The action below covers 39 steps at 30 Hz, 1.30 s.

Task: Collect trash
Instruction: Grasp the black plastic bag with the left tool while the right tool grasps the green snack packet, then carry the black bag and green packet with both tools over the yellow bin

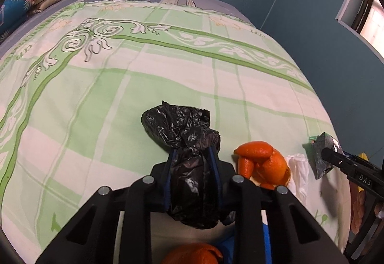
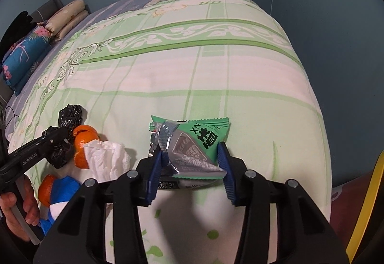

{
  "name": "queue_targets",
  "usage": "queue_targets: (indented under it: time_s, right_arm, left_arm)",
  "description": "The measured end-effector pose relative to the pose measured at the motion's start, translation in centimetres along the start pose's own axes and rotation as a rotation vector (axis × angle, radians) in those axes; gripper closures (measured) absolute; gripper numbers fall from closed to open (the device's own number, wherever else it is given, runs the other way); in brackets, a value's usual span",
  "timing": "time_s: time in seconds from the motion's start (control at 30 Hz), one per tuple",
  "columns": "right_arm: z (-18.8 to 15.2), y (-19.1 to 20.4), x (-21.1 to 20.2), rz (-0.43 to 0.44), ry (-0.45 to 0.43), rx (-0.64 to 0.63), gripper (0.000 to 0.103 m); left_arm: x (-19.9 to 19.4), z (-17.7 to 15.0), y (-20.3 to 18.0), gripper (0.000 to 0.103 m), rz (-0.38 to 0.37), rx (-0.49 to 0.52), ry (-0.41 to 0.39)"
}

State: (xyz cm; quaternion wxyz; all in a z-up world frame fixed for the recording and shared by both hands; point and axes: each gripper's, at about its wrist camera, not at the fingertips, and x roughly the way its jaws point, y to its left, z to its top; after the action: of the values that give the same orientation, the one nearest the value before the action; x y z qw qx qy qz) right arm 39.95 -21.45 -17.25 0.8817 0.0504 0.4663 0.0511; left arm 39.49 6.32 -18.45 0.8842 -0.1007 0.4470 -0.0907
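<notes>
A crumpled black plastic bag (image 1: pixel 177 125) lies on the green patterned bedspread (image 1: pixel 108 101), and my left gripper (image 1: pixel 192 151) is shut on its near end, both blue pads pressing into the plastic. To its right sit orange peel (image 1: pixel 261 161) and a white tissue (image 1: pixel 298 168). My right gripper (image 2: pixel 190 151) is shut on a green and silver snack wrapper (image 2: pixel 199 141), one pad against each side. That wrapper (image 1: pixel 321 156) also shows at the right edge of the left wrist view. The left gripper (image 2: pixel 61 133) shows at the left of the right wrist view, over the black bag (image 2: pixel 70 115).
Another piece of orange peel (image 2: pixel 45 189) and a blue object (image 2: pixel 64 189) lie near the bed's front edge, beside a person's hand (image 2: pixel 16 213). Pillows (image 2: pixel 67 14) are stacked at the far left. A teal wall surrounds the bed. A yellow strip (image 2: pixel 369 204) stands at the right.
</notes>
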Motion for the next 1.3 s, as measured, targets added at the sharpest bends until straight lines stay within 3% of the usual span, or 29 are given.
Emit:
queue_targets:
  time_s: [0.2,0.63,1.0,1.3]
  right_arm:
    - [-0.1,0.7,-3.1,0.031,-0.034,-0.010,0.061]
    - [-2.5,1.9,-13.0,0.148,-0.115,-0.062,0.061]
    - [-4.7,-0.4,-20.0,0.166,-0.214,-0.042,0.061]
    - [-5.5,-4.6,-24.8,0.132,-0.317,0.007,0.061]
  left_arm:
    - [-3.5,0.2,0.3,0.078,-0.007,-0.001,-0.057]
    - [-15.8,-3.0,-1.4,0.078,0.012,0.045,-0.226]
    - [-23.0,-4.9,-9.0,0.078,-0.073,0.180,-0.329]
    - [-25.9,-5.3,-15.5,0.078,-0.155,0.294,-0.385]
